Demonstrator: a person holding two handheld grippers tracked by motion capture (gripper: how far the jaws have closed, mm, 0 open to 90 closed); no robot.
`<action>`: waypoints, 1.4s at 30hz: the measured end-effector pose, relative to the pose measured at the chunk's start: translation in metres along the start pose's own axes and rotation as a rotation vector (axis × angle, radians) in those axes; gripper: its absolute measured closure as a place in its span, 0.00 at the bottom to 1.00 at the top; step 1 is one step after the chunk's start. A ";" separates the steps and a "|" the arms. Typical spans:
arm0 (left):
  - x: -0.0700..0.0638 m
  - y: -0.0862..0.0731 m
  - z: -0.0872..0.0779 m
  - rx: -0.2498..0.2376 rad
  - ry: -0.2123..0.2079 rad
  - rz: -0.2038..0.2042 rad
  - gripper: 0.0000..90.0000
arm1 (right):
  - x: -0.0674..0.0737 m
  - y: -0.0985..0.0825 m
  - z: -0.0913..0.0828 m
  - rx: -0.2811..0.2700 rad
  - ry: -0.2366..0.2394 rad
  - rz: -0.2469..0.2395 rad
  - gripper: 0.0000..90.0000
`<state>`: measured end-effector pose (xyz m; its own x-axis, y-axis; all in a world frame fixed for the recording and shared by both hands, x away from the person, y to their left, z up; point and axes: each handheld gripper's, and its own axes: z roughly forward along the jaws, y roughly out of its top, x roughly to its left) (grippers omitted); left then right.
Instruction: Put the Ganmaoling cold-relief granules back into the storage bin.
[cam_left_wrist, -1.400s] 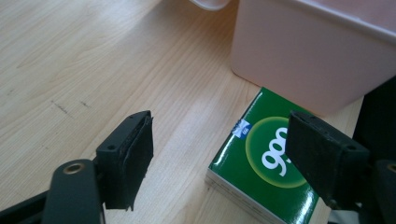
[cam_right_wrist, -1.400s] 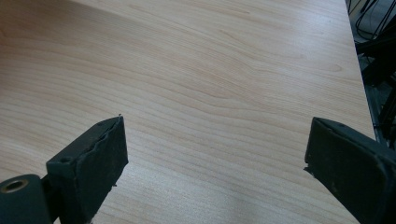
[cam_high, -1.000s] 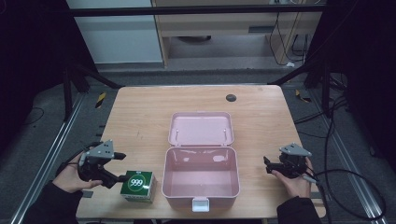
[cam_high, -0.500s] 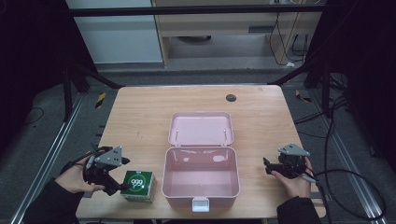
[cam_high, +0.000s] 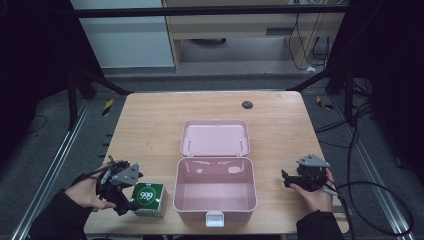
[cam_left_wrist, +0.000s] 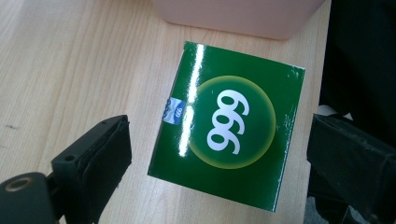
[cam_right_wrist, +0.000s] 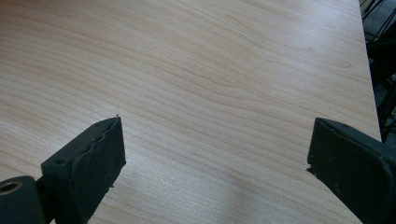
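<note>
A green carton marked 999 lies flat on the wooden table, just left of an open pink box that has nothing inside. The box's lid is folded back flat behind it. My left gripper hovers at the carton. Its jaws have just been opening and now stand wide on either side of the carton, with the pads clear of it. My right gripper rests to the right of the pink box, open over bare wood.
A small black round disc sits near the table's far edge. The table's front edge runs just below the carton and the pink box's white latch. Part of the pink box wall lies just beyond the carton.
My left gripper has moved right and down onto the green carton, and its jaws have spread wider. The right gripper has not moved.
</note>
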<state>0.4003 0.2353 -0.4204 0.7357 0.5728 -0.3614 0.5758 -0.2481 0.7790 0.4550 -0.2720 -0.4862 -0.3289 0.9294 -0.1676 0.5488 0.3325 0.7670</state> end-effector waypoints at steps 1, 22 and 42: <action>-0.001 -0.001 0.001 0.000 -0.001 -0.001 0.06 | 0.000 0.000 0.000 0.002 0.002 -0.001 0.05; -0.004 -0.018 0.029 0.012 -0.005 -0.033 0.06 | 0.002 -0.001 0.003 0.035 0.001 -0.016 0.03; -0.001 -0.030 0.048 -0.002 -0.001 -0.129 0.07 | 0.004 -0.002 0.006 0.048 0.013 -0.031 0.03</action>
<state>0.3993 0.2044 -0.4674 0.6557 0.5993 -0.4592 0.6652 -0.1709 0.7268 0.4570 -0.2677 -0.4921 -0.3563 0.9163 -0.1827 0.5740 0.3690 0.7310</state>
